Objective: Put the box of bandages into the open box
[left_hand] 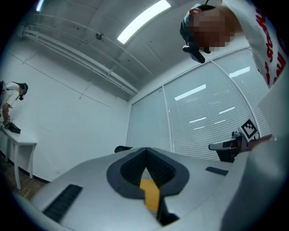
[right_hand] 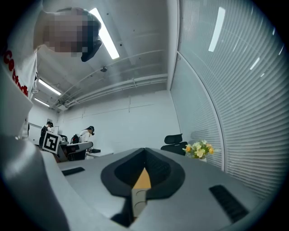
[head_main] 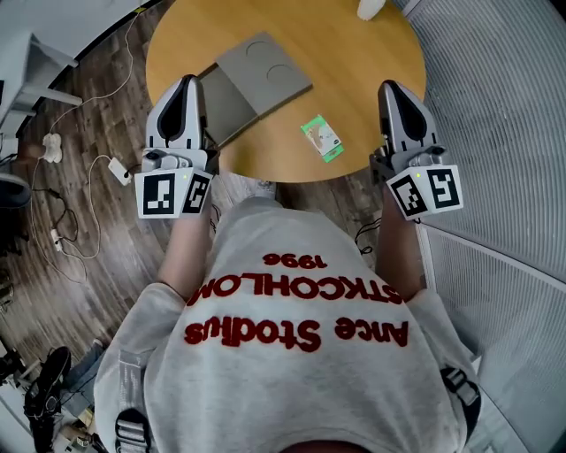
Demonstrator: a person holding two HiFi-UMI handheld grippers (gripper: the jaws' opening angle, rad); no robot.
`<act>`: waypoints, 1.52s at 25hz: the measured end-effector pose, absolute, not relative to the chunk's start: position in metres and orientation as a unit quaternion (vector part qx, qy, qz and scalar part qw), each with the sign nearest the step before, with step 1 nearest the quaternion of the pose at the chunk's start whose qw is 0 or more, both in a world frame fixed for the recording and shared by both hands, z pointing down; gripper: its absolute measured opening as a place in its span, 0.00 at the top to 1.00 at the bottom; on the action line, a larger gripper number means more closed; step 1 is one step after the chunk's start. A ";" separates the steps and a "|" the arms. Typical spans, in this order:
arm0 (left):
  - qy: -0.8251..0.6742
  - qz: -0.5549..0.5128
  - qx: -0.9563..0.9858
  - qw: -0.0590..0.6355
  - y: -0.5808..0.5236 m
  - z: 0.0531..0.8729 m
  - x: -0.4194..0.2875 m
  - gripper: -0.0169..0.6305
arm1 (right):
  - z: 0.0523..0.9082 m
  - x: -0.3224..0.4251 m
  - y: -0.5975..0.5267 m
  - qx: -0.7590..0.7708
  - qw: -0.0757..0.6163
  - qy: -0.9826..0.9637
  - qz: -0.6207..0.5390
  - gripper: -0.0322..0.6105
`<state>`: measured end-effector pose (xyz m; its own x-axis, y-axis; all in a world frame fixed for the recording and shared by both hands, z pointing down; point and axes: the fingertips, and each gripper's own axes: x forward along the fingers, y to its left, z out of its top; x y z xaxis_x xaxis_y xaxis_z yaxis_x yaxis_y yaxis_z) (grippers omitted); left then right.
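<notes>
A small green and white box of bandages (head_main: 322, 138) lies flat on the round wooden table (head_main: 371, 62), near its front edge. To its left the grey open box (head_main: 263, 72) lies spread flat, its lid folded back. My left gripper (head_main: 188, 81) is held at the table's front left, over the grey box's near corner, shut with nothing in it. My right gripper (head_main: 390, 86) hangs at the table's front right edge, right of the bandage box, also shut and empty. In both gripper views the jaws (left_hand: 145, 150) (right_hand: 144, 151) meet, with only a sliver of table showing between them.
A white object (head_main: 370, 8) sits at the table's far edge. Cables and adapters (head_main: 53, 146) trail over the wooden floor to the left. A wall of blinds (head_main: 495, 106) runs close along the right. Flowers (right_hand: 198, 149) and an office chair (right_hand: 174, 139) stand farther off.
</notes>
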<state>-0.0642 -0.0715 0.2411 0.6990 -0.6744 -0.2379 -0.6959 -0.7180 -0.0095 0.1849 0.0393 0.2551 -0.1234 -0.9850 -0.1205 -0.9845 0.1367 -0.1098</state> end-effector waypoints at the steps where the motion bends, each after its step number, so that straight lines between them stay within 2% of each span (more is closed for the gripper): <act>1: 0.370 0.110 -0.921 0.049 -0.078 0.240 -0.063 0.96 | 0.254 0.186 0.034 -0.658 0.083 0.748 -0.002 0.94; 21: 0.352 0.100 -0.930 0.024 -0.174 0.263 -0.062 0.96 | 0.267 0.177 -0.059 -0.667 0.085 0.740 -0.020 0.94; 30: 0.360 0.091 -0.928 0.012 -0.179 0.286 -0.063 0.96 | 0.289 0.171 -0.072 -0.655 0.083 0.750 -0.036 0.94; 38: 0.368 0.094 -0.925 0.002 -0.174 0.270 -0.059 0.96 | 0.263 0.167 -0.080 -0.635 0.074 0.768 -0.033 0.94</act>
<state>-0.0593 -0.1744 0.2700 0.7110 -0.6809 -0.1754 -0.6818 -0.7287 0.0649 0.1675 -0.0796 0.2630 -0.1826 -0.9805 -0.0727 -0.9708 0.1915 -0.1445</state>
